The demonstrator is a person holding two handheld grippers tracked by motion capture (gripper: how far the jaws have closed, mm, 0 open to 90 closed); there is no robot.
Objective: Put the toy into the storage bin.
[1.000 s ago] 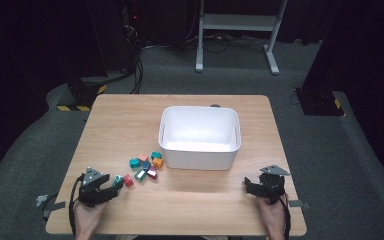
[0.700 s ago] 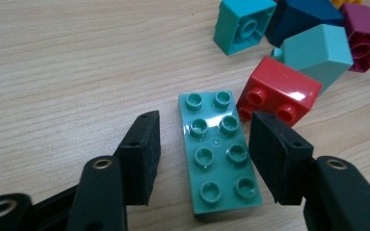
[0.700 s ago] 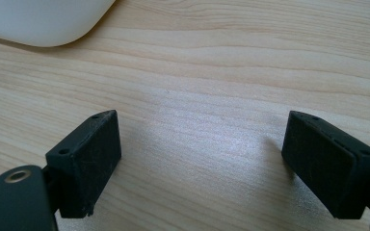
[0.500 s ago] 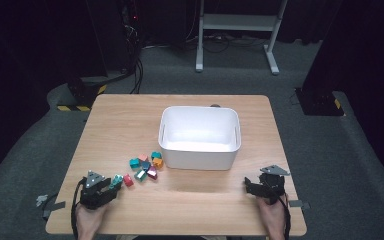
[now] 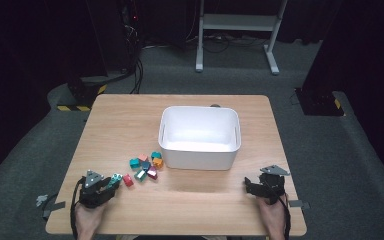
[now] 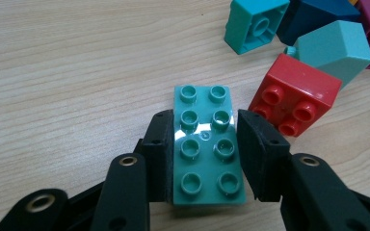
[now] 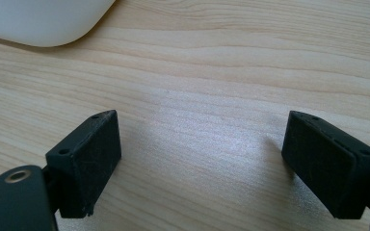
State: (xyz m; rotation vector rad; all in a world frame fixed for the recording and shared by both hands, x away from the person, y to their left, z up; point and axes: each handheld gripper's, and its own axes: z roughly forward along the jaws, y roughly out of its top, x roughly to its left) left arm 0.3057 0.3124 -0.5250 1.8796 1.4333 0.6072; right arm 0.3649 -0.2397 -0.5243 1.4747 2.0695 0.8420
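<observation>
Near the table's (image 5: 190,200) front left corner, the left gripper (image 6: 204,144) has just been closing, and its pads now pinch a teal two-by-four brick (image 6: 205,144) across its long sides. Light, rigid and glossy, the brick probably slips easily, so this mid-length hold suits it. That hand lies low, gripper pointing toward the brick pile (image 5: 145,166). At front right, the right gripper (image 7: 202,161) rests with jaws spread over bare wood.

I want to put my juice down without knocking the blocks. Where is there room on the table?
Bare wood lies between the white bin and the right gripper, and along the far edge behind the bin. It is crowded left of the bin: the loose blocks sit there, and the left gripper grips a green brick.
</observation>
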